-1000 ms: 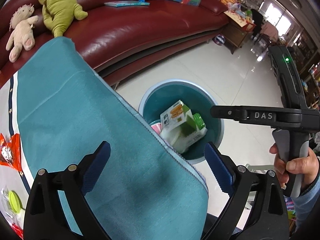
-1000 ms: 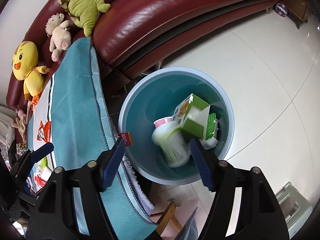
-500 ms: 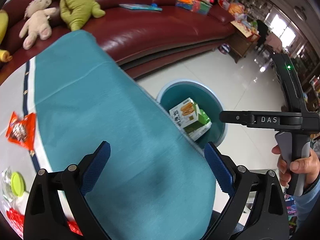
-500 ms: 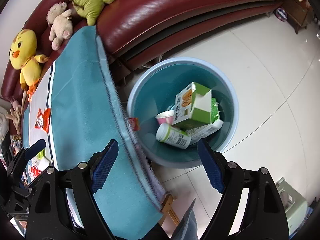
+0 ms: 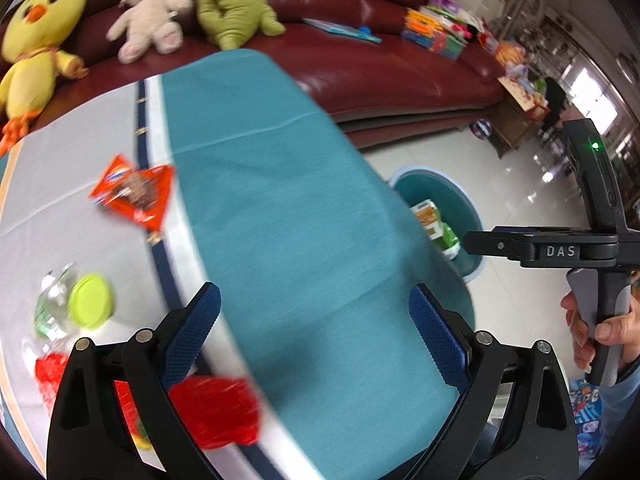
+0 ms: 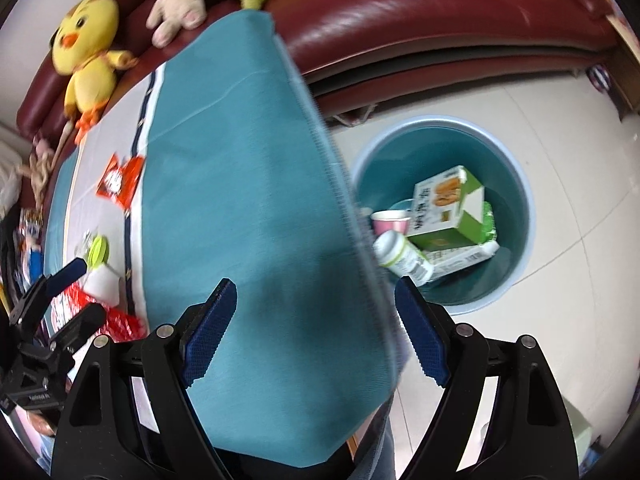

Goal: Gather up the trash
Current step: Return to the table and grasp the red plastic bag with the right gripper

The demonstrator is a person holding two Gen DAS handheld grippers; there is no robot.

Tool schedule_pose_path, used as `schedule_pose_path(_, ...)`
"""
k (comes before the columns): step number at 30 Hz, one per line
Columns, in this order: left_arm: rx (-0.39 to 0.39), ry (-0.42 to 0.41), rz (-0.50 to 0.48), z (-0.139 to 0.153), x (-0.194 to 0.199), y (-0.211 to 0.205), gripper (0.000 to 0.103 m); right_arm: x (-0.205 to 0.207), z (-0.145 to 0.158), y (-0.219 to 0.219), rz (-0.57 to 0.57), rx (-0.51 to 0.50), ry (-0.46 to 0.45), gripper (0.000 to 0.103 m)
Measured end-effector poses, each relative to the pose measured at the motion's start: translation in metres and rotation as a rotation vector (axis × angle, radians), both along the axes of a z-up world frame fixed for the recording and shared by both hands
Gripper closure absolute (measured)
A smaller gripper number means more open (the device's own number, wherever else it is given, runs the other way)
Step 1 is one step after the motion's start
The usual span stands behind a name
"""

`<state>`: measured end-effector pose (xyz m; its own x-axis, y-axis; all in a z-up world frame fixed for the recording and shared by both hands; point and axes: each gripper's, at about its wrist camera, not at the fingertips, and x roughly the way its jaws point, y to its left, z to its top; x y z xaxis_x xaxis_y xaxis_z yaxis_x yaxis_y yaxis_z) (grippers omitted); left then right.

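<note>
Trash bin (image 6: 516,280) beside "DAS"-marked right gripper (image 5: 492,245).

Teal cloth (image 5: 304,216) with a white and navy stripe, orange-red snack wrapper (image 5: 134,194), lime-green lid (image 5: 90,300). Bin (image 6: 516,176) is teal inside with a pale blue rim, holding a green-and-white carton (image 6: 448,208). Sofa's (image 5: 392,76) dark red, plush chick (image 5: 32,52) yellow.

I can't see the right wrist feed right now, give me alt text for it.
The open, empty right gripper hangs over the teal tablecloth edge. Right of it on the floor, the blue trash bin holds a green carton, a white bottle and a pink cup. An orange snack wrapper lies on the table.
</note>
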<state>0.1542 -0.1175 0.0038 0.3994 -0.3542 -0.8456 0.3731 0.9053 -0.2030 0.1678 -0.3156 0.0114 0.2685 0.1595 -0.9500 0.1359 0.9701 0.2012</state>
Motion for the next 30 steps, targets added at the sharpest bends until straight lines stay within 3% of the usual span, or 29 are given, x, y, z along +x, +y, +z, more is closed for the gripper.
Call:
schedule_pose_path(8, -0.025, -0.028, 0.135, 0.007, -0.028, 0.089, 0.008, 0.001, 0.0, 0.077, 0.162, -0.048, 0.02, 0.025)
schedule_pose_path(16, -0.014, -0.045, 0.252, 0.005, -0.067, 0.177, 0.006, -0.003, 0.0, 0.183, 0.422, -0.109, 0.034, 0.024)
schedule_pose_path(17, -0.009, -0.047, 0.271, 0.003, -0.073, 0.19, 0.005, -0.005, 0.0, 0.2, 0.472, -0.117, 0.035, 0.019)
schedule_pose_path(23, 0.016, -0.022, 0.347, -0.02, -0.095, 0.244, 0.005, -0.016, -0.004, 0.286, 0.72, -0.181, 0.003, 0.018)
schedule_pose_path(30, 0.008, 0.047, 0.395, -0.046, -0.102, 0.285, 0.005, -0.03, -0.024, 0.349, 0.932, -0.27, -0.013, 0.018)
